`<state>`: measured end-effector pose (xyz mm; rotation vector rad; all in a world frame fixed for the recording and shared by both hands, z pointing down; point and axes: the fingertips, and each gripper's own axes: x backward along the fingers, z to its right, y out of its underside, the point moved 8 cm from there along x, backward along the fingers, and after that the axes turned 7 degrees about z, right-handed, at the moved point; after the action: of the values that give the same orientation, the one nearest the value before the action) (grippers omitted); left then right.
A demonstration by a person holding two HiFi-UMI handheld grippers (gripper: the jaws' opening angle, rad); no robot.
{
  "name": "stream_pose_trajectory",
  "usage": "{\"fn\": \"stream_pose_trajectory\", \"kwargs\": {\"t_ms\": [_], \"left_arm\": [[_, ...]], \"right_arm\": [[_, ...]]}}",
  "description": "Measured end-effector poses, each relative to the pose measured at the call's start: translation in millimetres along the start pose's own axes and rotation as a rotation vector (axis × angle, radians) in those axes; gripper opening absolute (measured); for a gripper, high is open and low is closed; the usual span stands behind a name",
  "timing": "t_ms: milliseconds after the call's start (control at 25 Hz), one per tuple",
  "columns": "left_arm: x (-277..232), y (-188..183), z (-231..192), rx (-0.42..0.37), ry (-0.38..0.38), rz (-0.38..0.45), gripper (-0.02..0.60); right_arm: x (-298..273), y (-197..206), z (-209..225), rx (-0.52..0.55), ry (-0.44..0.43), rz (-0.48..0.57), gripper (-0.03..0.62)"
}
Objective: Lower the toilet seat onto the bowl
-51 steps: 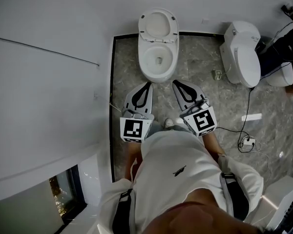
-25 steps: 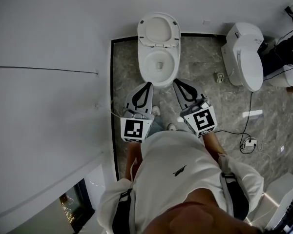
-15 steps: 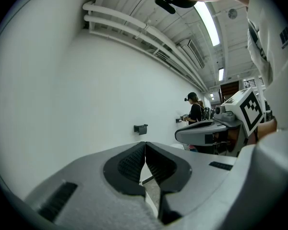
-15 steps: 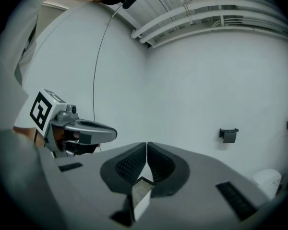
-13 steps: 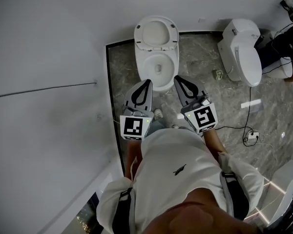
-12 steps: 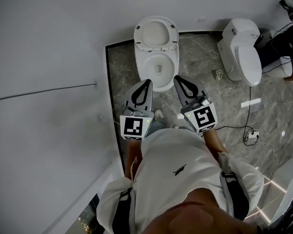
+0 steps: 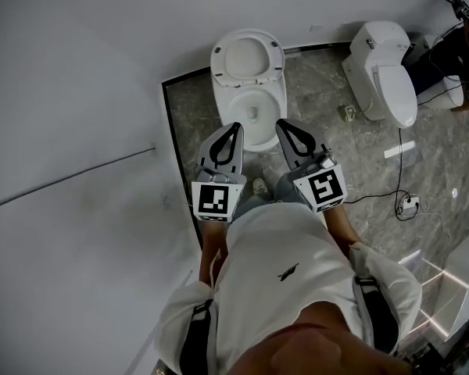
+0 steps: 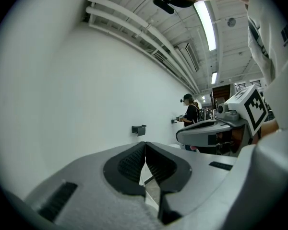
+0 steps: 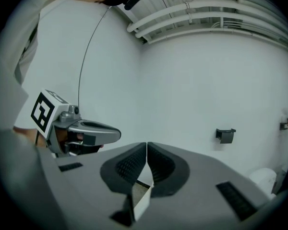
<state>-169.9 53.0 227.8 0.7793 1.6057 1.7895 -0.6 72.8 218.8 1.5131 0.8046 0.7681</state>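
Both grippers have drawn nearer the toilet since two seconds ago.
Left gripper (image 7: pixel 234 128) and right gripper (image 7: pixel 284 126), jaws pressed together on nothing, reach the near rim of the bowl (image 7: pixel 280 104), one on each side. The toilet seat (image 7: pixel 246 55) stands raised at the bowl's far end, apart from both tips.
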Motion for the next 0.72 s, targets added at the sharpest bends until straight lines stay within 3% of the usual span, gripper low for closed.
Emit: {"fn": "stream_pose_trajectory", "kwargs": {"t_ms": [400,720], "left_arm": [[-24,4,-18,0.026,0.027,0.004,0.028],[-66,17,-41,0.009,0.029,-0.008,0.028]], "right_arm": [[-19,5,13,0.003,0.033,-0.029,0.031],[-59,18,48,-0.007,0.023,-0.040,0.031]]}}
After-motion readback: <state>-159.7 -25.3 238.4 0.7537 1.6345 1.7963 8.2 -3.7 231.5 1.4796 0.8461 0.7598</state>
